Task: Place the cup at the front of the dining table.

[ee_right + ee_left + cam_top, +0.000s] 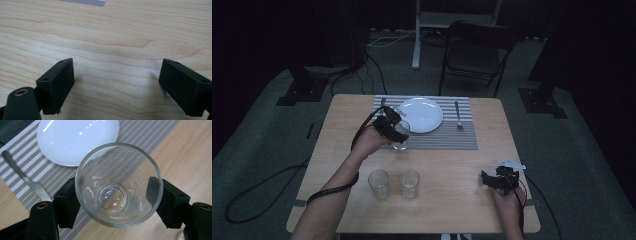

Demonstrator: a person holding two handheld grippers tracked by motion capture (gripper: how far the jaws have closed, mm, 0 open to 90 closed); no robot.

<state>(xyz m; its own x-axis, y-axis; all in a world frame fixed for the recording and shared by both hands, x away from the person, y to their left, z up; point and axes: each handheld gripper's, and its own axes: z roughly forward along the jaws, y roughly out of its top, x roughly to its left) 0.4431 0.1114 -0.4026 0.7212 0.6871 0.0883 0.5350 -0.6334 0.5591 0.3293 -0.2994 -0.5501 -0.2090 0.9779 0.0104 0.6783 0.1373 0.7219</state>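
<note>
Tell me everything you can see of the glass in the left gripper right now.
The glass is a clear, empty tumbler, apparently plain glass, with a round rim and a thick base seen through its mouth. The left gripper is shut on it, one black jaw pressed on each side of its wall. It sits at the near left corner of the striped placemat, beside the white plate. Whether its base touches the mat I cannot tell.
</note>
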